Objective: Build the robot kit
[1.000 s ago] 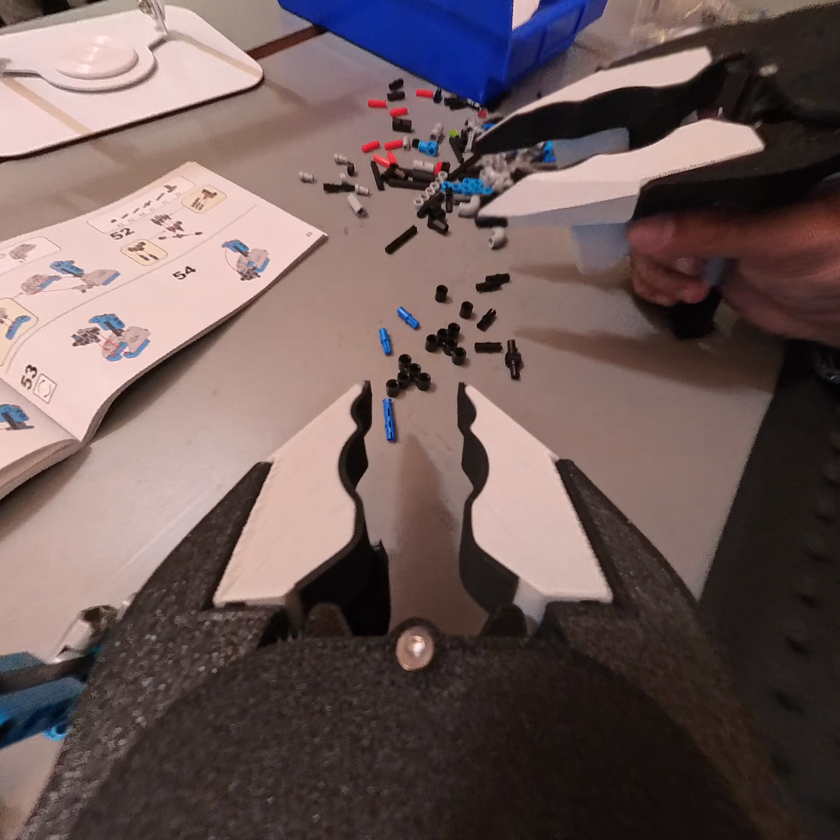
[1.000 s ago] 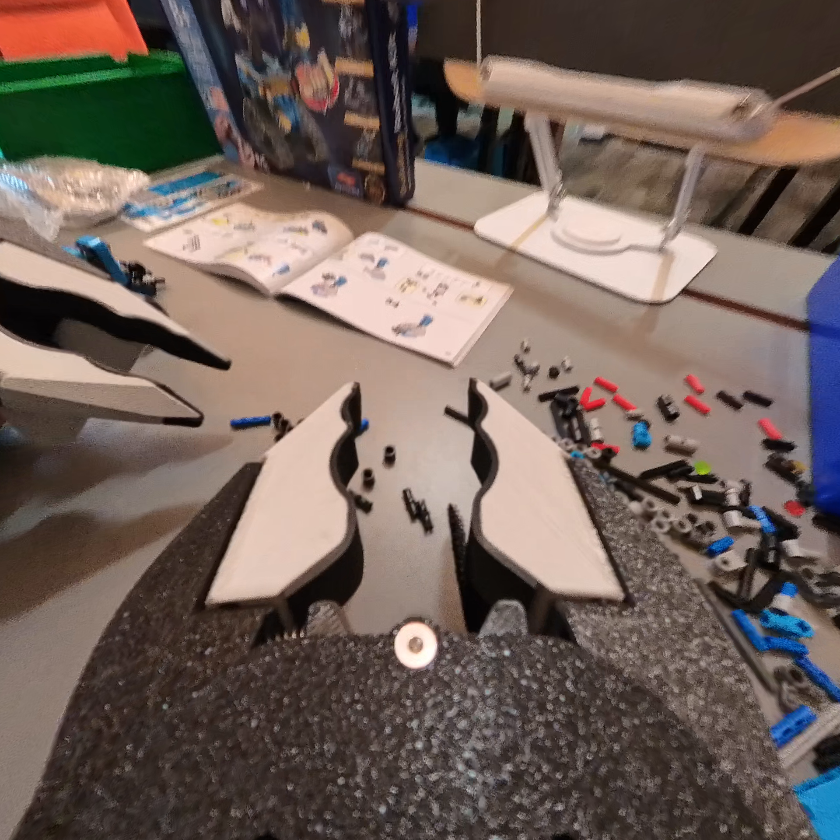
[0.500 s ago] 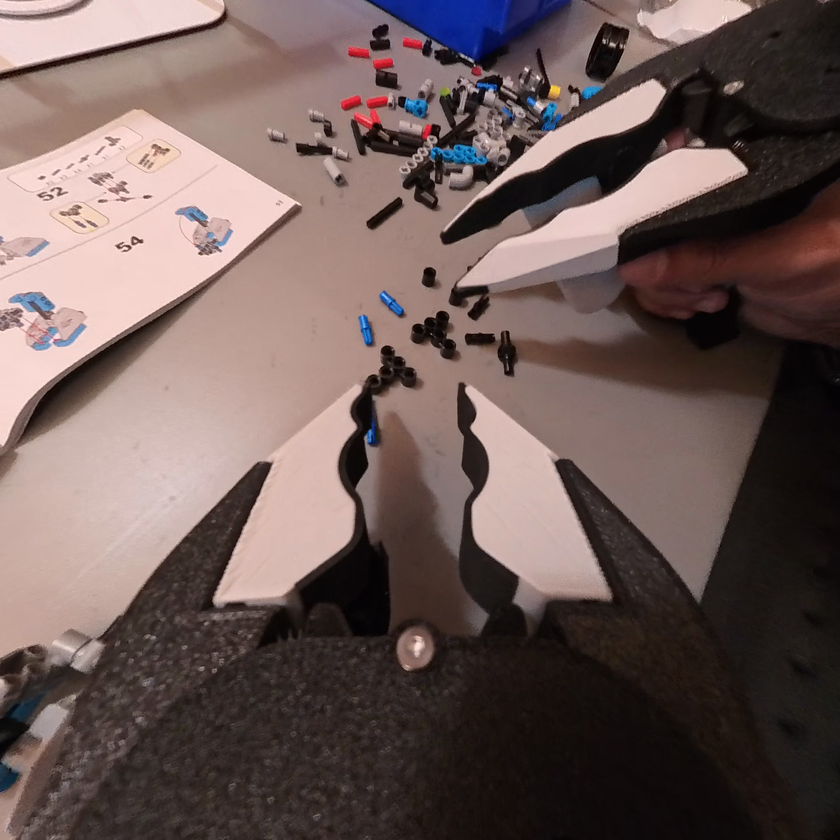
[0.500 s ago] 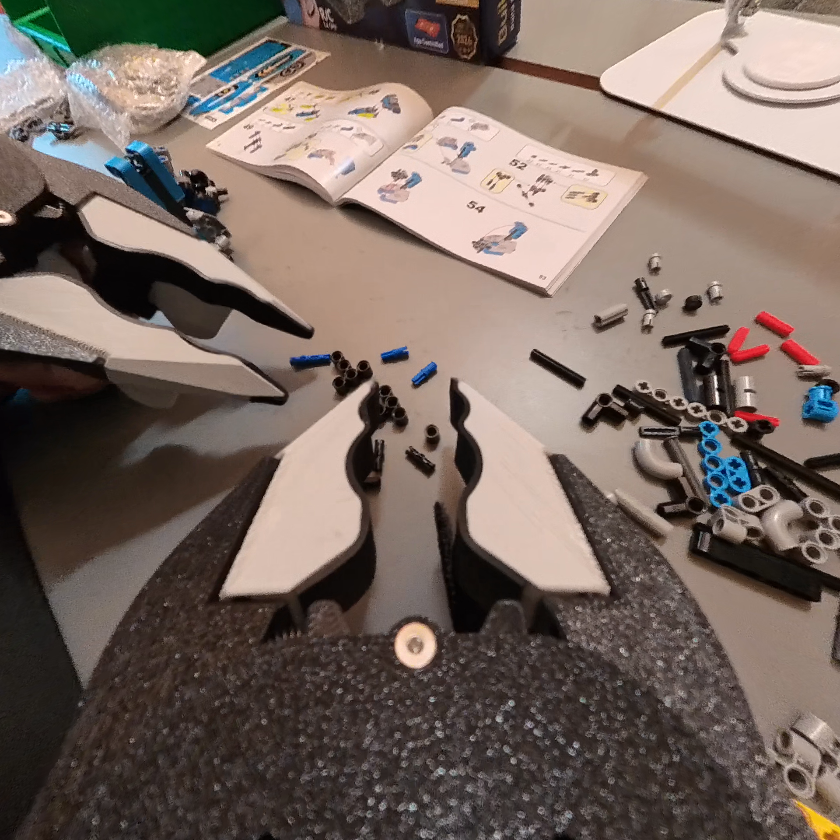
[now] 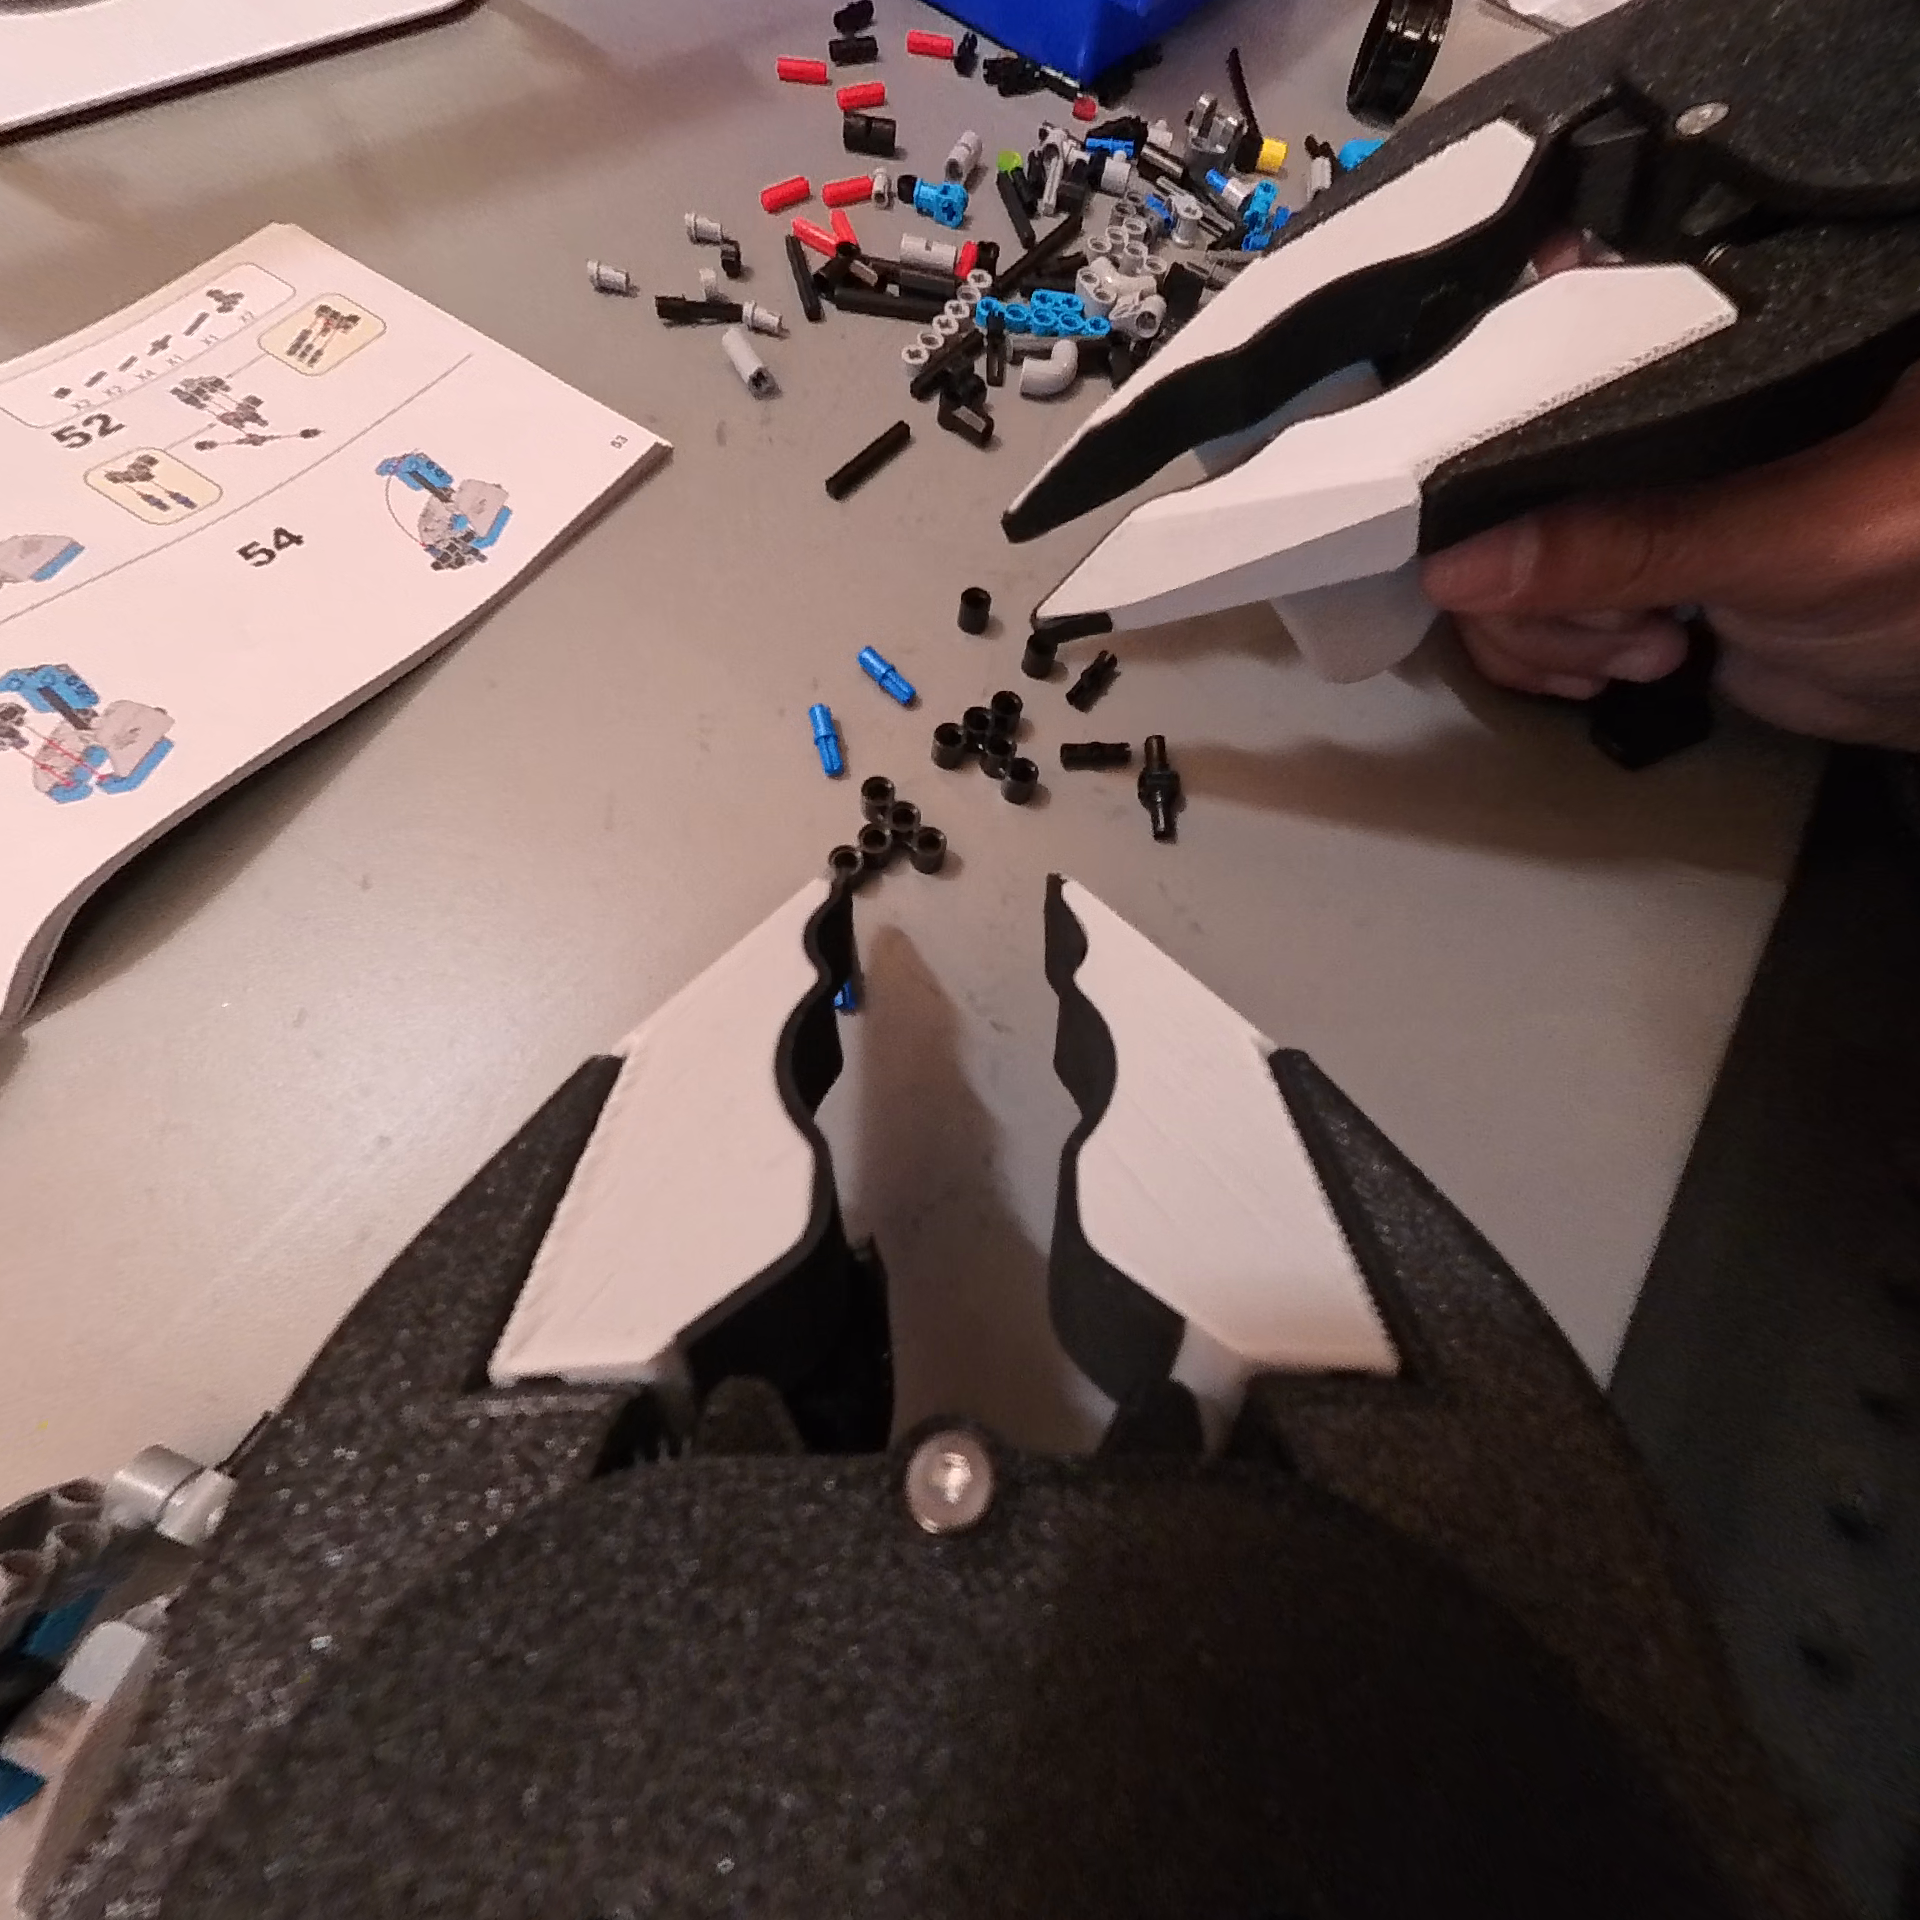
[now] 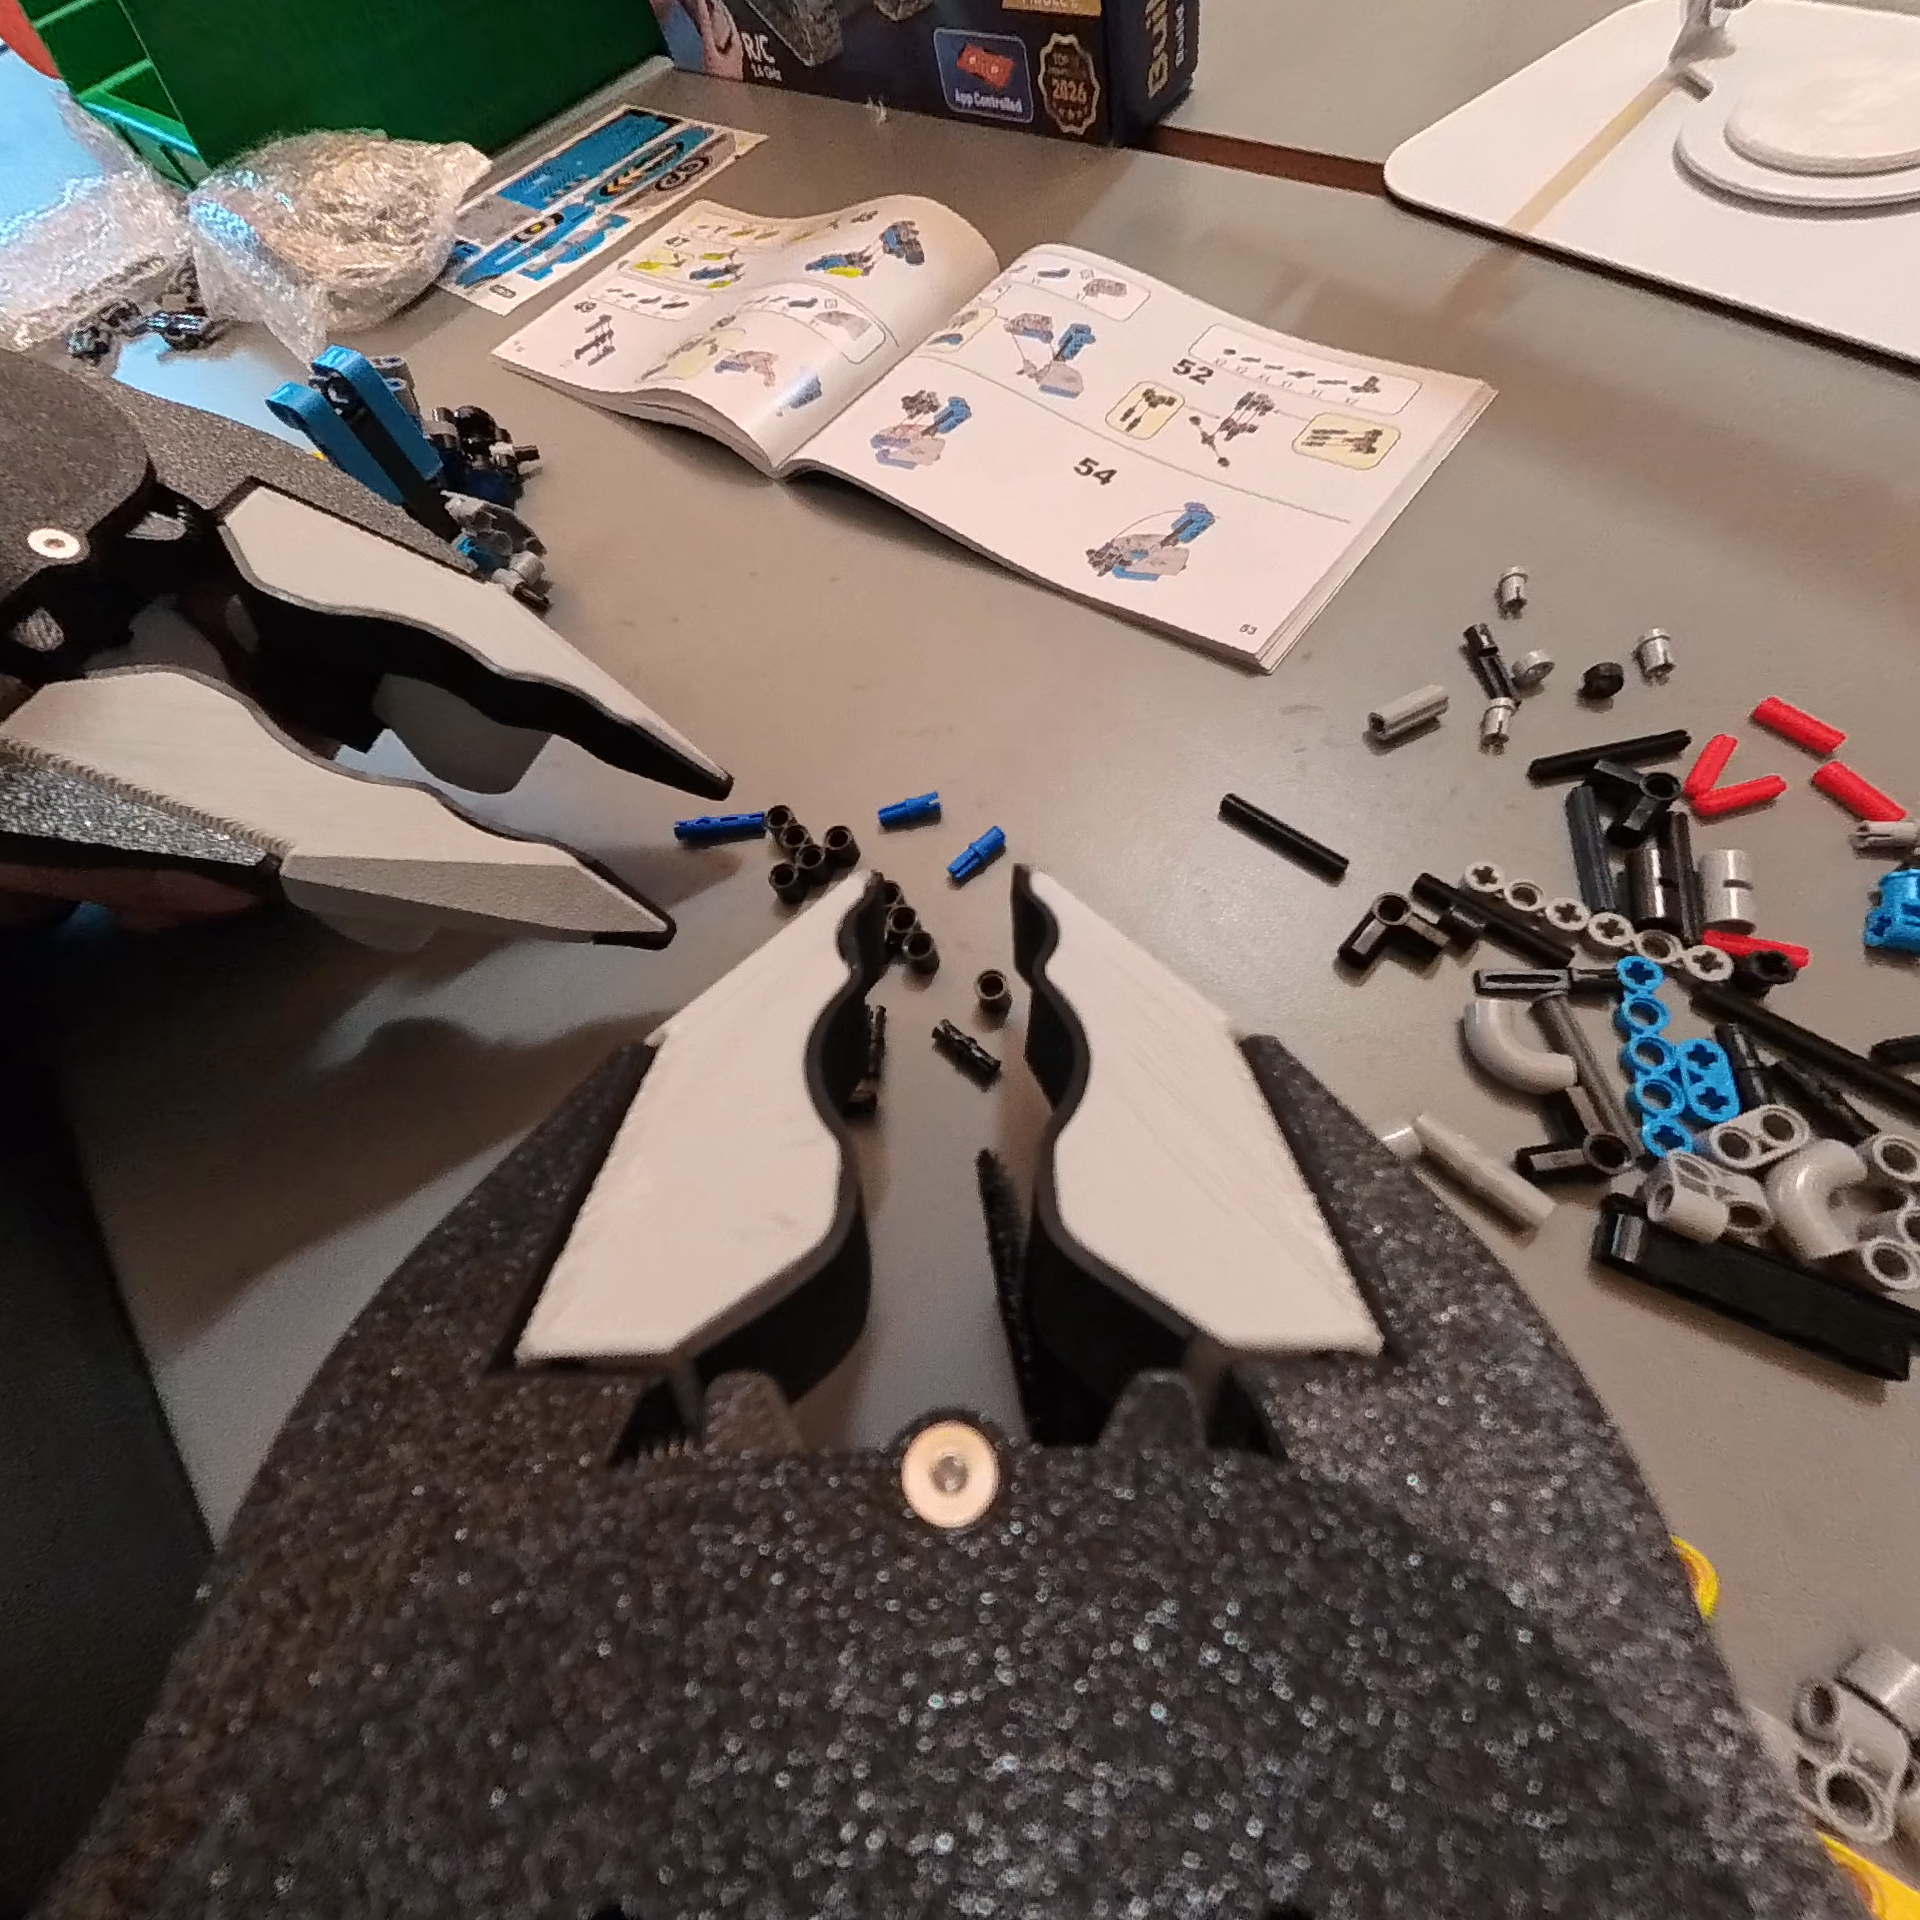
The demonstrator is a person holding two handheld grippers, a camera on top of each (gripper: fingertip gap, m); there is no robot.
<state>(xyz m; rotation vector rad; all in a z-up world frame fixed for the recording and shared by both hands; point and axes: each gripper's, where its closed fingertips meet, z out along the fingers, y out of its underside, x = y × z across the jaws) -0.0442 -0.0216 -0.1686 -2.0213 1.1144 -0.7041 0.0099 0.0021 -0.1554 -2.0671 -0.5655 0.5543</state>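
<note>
My left gripper (image 5: 943,883) is open and empty, low over the grey table (image 5: 416,1039). Its tips stand just short of a cluster of small black bushes (image 5: 899,831). A blue pin (image 5: 847,994) is half hidden by its left finger. My right gripper (image 6: 945,881) is open and empty; a black bush (image 6: 992,987) and a short black pin (image 6: 966,1049) lie on the table between its fingers. In the left wrist view the right gripper (image 5: 1029,574) comes in from the right, its lower tip close to a black piece (image 5: 1039,655). Two more blue pins (image 5: 886,675) lie nearby.
An open instruction booklet (image 6: 1039,416) lies beyond the pins. A pile of black, grey, red and blue parts (image 6: 1662,987) lies on my right, before a blue bin (image 5: 1060,31). A part-built blue model (image 6: 364,416), plastic bags (image 6: 312,218) and a white stand base (image 6: 1714,187) sit farther off. The left gripper's tips are roughly 7 cm from the right gripper's.
My right gripper has swung away from the parts pile and come down over the small black pieces, its jaws a little narrower. My left gripper has shifted slightly, still open.
</note>
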